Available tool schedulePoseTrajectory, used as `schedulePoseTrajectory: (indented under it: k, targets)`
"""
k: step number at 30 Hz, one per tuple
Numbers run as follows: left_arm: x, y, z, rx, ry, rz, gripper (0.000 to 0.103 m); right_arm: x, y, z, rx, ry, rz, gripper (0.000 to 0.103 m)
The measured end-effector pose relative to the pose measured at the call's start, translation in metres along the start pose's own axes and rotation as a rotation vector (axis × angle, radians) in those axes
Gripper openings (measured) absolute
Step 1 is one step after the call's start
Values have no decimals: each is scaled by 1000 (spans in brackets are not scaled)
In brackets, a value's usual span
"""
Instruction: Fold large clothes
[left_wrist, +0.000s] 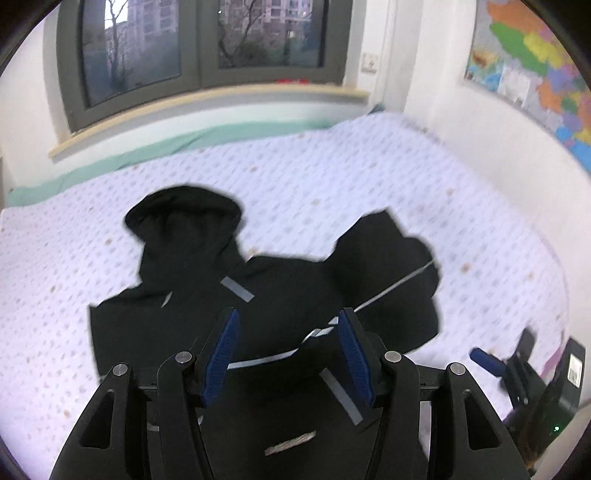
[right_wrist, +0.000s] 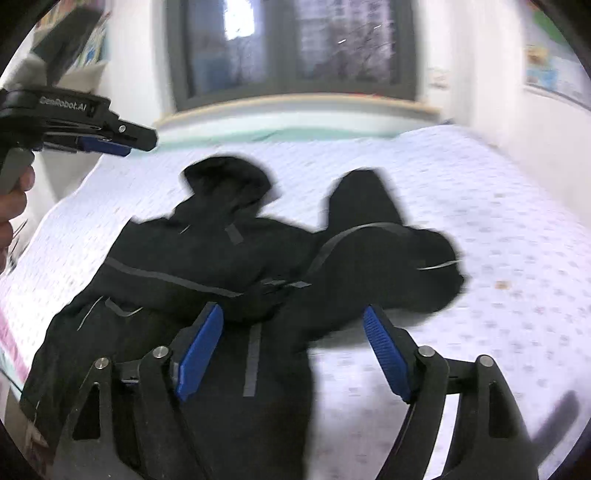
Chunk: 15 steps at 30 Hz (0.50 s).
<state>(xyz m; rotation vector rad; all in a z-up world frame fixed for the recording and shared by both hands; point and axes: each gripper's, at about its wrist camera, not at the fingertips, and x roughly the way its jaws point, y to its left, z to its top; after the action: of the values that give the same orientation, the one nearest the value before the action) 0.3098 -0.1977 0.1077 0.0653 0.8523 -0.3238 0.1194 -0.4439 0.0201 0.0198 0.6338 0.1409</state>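
Left gripper (left_wrist: 288, 347) nearest, fingers apart, nothing between; right gripper (right_wrist: 295, 350) likewise apart and empty. Black jacket (left_wrist: 229, 295) lies crumpled mid-bed on the dotted bedspread (left_wrist: 332, 177), hood toward the window (left_wrist: 199, 40). Judged between folds: next needs regrasping a sleeve or hem. No containers visible.

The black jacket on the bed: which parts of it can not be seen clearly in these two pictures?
- Black jacket, lower hem: left wrist view, hidden behind the left gripper and cut off by the bottom edge.
- Its right sleeve: right wrist view, smeared by motion blur.
- The small label: left wrist view, too small to read.
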Motion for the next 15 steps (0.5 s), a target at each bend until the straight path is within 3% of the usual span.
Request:
schedulePoseTrajectory:
  k: [4,7,12,15]
  targets:
    - [37,-13,-11,-11,-34,-45,58,-7,-59,-2,84,-10,-110,83]
    - [91,-24,-42,16,-37,-53,58,7,-99,-5,177,25,-137,83]
    - [192,-37,-83,-5,65,-125,58,36,-155,-1,309,37,-141,83]
    - [244,-38,-97,-18,113,-129,57,59,-178,6,342,52,-157,83]
